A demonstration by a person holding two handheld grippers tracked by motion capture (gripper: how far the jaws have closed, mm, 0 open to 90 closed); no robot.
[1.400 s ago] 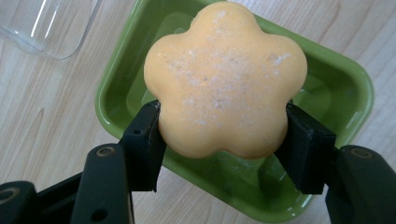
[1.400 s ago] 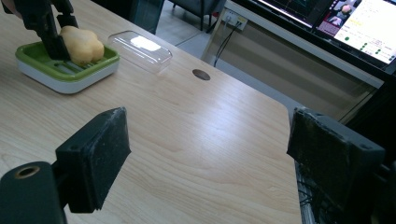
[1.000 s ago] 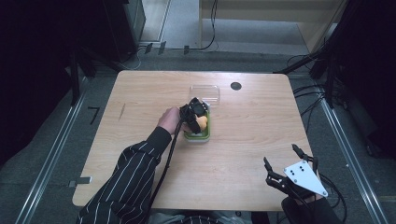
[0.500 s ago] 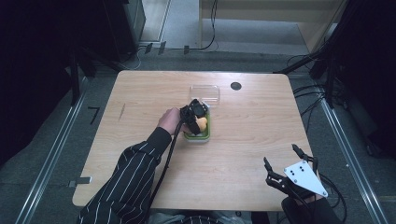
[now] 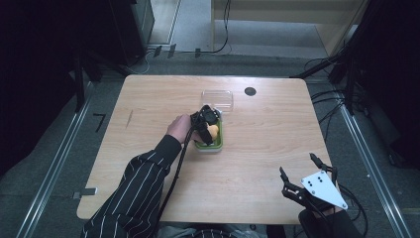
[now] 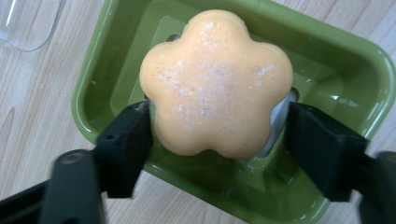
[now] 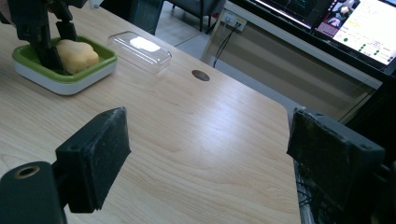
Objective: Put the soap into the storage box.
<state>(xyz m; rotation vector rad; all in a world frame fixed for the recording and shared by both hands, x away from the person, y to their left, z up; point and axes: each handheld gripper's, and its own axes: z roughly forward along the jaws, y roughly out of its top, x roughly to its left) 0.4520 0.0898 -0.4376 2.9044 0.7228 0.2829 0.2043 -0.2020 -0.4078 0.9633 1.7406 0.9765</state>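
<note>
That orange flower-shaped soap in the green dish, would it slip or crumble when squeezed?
The orange soap looks stiff and solid, so it probably keeps its shape. Its powdery, matt top suggests decent grip, though the rounded lobes may let the left gripper slide off. The green dish looks glossy; soap might skid there.

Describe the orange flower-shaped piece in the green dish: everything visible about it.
The orange flower-shaped piece has five rounded lobes, a matte surface dusted with pale specks, and looks like moulded soap. It sits in the green dish, over a pale insert. The left gripper straddles it: one jaw touches its side, the other stands a little apart. In the right gripper view it lies low in the dish, near the clear lid.
</note>
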